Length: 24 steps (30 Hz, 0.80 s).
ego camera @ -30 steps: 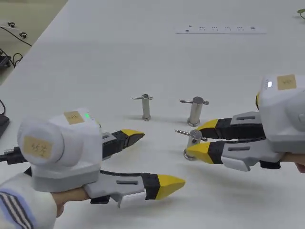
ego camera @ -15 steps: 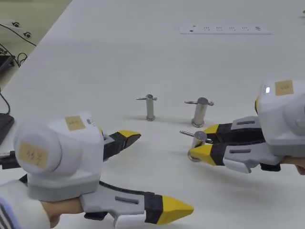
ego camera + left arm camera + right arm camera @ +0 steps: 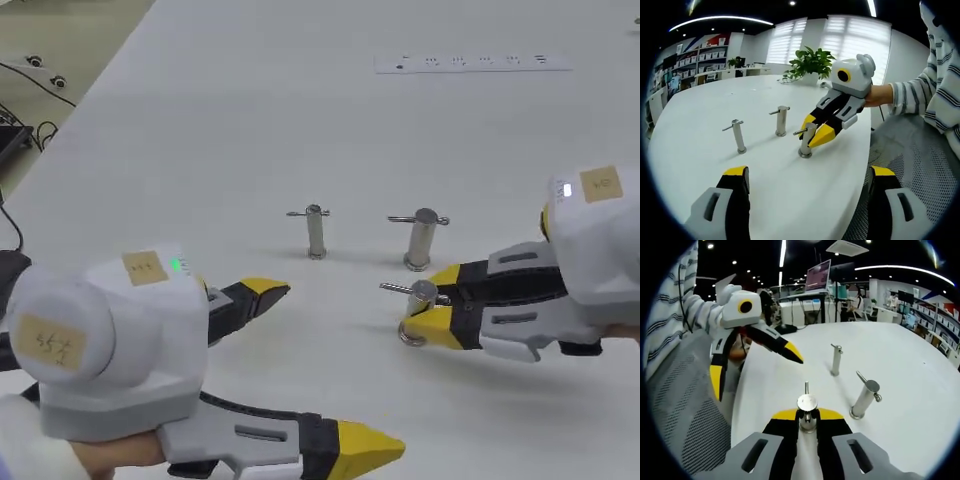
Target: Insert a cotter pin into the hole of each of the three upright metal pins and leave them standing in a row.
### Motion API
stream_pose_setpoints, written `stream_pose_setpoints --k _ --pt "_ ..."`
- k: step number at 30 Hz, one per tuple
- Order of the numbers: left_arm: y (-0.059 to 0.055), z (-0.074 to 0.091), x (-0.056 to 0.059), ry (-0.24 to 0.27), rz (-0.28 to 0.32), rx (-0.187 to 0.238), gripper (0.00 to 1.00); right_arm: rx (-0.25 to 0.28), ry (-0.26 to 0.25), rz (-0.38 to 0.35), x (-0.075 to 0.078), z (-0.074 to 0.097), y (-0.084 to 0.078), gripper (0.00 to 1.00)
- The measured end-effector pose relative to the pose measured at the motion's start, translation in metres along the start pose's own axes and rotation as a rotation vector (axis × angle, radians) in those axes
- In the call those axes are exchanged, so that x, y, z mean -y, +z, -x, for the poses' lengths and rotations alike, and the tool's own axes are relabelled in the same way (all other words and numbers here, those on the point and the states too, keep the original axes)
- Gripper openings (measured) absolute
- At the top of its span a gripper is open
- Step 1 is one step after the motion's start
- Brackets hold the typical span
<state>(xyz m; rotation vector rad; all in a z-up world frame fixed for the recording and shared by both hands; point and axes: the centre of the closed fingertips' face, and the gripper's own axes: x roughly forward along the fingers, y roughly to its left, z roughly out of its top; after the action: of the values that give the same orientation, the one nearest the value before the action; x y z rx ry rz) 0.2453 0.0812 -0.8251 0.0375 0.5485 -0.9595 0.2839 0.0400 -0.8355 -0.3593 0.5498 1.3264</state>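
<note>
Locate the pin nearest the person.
Head view, right of centre: the nearest pin stands between the jaws of the right tool, just in front of the thick pin.

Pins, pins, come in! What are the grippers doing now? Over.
Right gripper shut on near pin, cotter pin through it. Left gripper open, off to the side. Left back pin and right back pin upright, cottered. Nothing blocking.
</note>
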Motion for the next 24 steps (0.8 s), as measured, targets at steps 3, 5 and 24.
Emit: stream_pose_setpoints --k 3,5,24 --pt "-0.002 0.001 0.0 0.003 -0.009 -0.012 0.98 -0.007 0.024 0.042 0.004 0.006 -0.002 0.13" --pt "-0.002 0.003 0.0 0.005 -0.005 -0.013 0.98 0.019 0.038 0.037 0.01 0.014 0.002 0.13" --pt "-0.006 0.014 -0.005 0.075 0.028 -0.044 0.99 0.053 0.024 0.084 0.085 0.075 -0.016 0.13"
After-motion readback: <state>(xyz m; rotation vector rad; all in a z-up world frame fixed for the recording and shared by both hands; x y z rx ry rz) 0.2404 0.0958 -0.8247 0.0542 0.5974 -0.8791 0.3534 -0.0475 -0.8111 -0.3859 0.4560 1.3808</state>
